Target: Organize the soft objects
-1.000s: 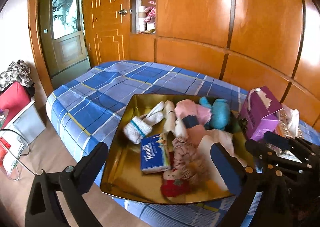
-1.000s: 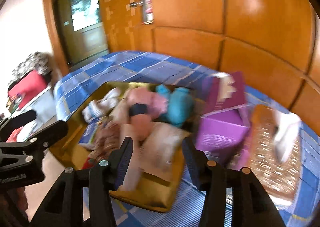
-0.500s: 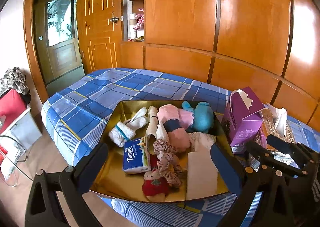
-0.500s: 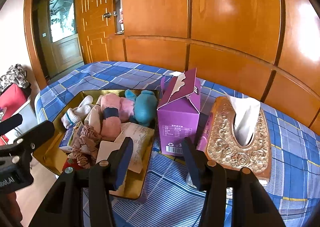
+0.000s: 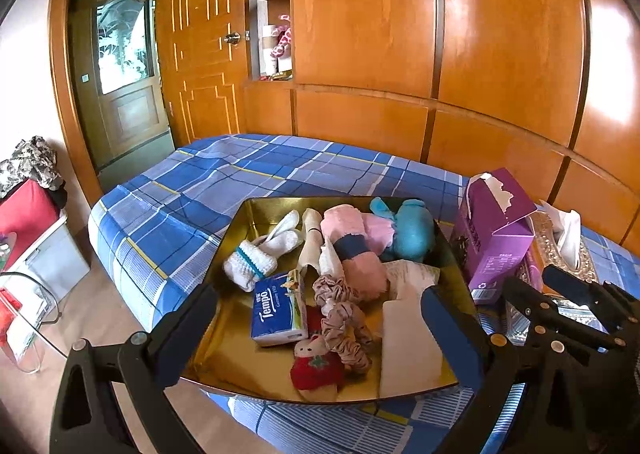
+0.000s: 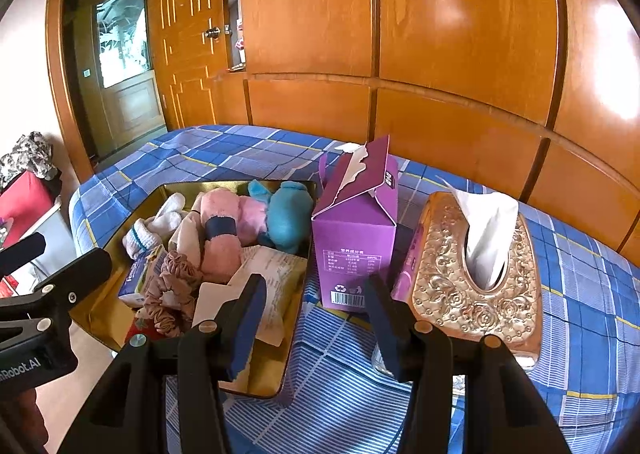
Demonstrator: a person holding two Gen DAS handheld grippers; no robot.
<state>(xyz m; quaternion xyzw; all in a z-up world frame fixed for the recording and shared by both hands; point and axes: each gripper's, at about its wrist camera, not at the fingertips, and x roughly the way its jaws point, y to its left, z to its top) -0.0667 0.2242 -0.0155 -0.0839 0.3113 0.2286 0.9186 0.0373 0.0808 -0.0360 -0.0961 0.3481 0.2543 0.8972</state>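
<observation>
Only the right view shows the embossed gold tissue box (image 6: 476,274) whole; both black grippers, left (image 5: 316,330) and right (image 6: 316,318), gape empty above the shiny gold metal tray (image 5: 240,358) of fluffy socks.

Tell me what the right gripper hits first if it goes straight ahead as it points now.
Probably the purple box: it stands dead ahead between the open fingers of the right gripper, on the bedspread. The tray lies just left of that line. Depth is uncertain.

Glossy orange wooden wall panels (image 5: 500,54) back a bed in a blue plaid sheet (image 5: 224,182); a glazed wooden door (image 5: 124,82) stands left, above tan floor (image 5: 100,318).
</observation>
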